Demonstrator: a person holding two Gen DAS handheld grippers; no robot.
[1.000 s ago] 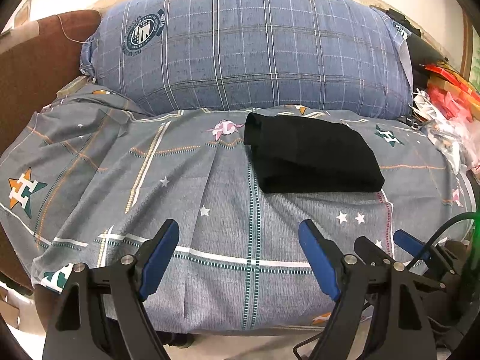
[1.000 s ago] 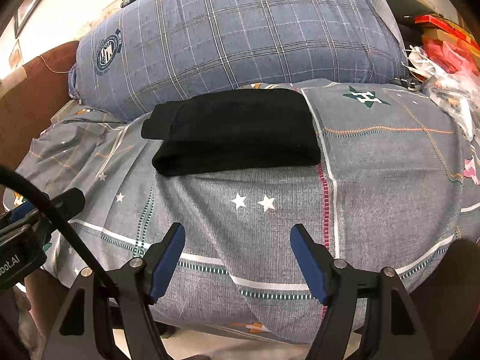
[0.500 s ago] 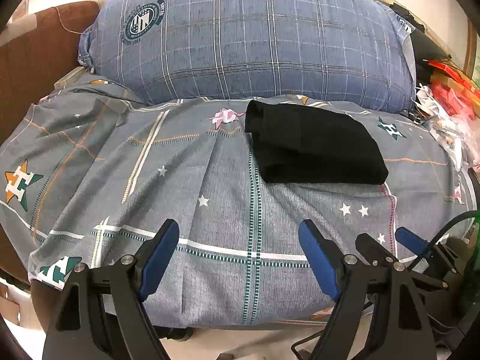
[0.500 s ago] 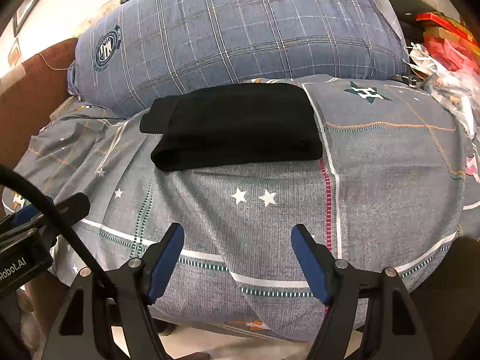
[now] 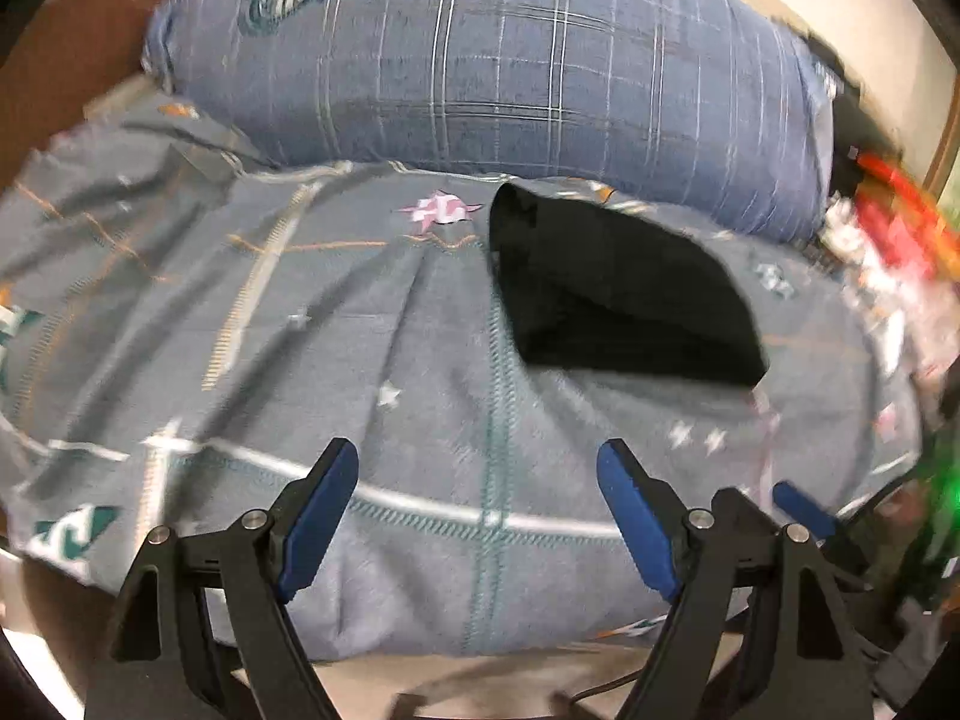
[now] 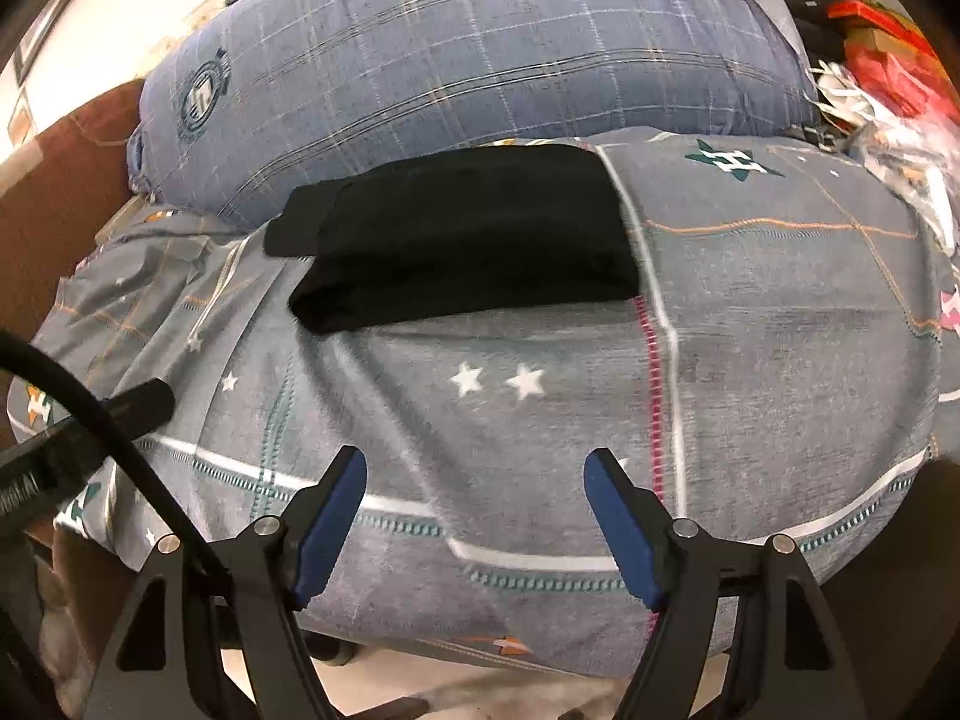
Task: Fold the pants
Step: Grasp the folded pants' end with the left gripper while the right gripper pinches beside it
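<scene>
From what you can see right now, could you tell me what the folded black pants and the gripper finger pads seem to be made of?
The folded black pants look like soft matte fabric, perhaps a knit: no sheen, rounded fold edges, though the weave is too dark to tell. The right hand-held gripper has pads that look like smooth blue rubber or plastic on rigid black arms. The bedsheet looks like printed woven cotton.

Even, soft indoor light – the left wrist view smears with motion blur, the right stays sharper; fisheye bends and darkens both rims.

Black pants (image 6: 462, 234); grey star-print sheet (image 6: 780, 324); blue plaid pillow (image 6: 480, 60).
</scene>
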